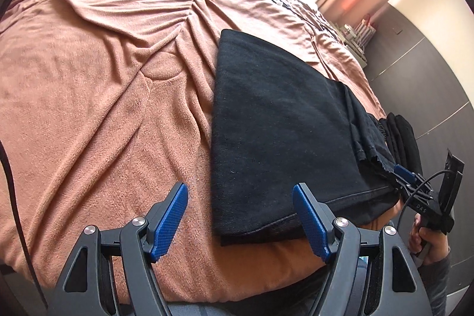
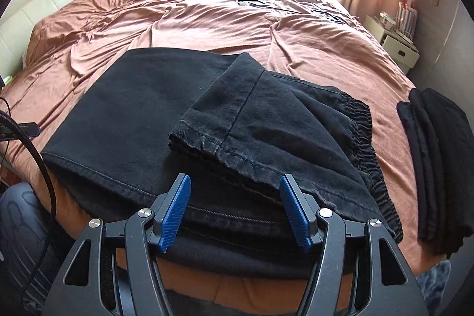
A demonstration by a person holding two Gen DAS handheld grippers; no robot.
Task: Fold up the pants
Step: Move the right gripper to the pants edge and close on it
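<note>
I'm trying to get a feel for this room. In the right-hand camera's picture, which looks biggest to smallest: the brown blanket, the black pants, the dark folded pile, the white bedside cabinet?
1. Brown blanket
2. Black pants
3. Dark folded pile
4. White bedside cabinet, though it stands farther away, so its true size is unsure.

Left gripper [image 1: 240, 215]: jaws stand wide apart, nothing between the blue pads [image 1: 170, 218]. It is tilted downward over the near edge of the scene, pads clear of any surface.

Right gripper [image 2: 235, 206]: jaws apart, blue pads [image 2: 174, 212] not pressing on anything; also angled downward at the near edge. Seen from the left wrist view, this same unit sits at the far right, its black body slanted, one blue pad tip showing.

Right hand [image 1: 426, 239]: fingers wrapped around the handle of the right gripper, grey sleeve [image 1: 438, 280] at the wrist. The left hand is out of view.
</note>
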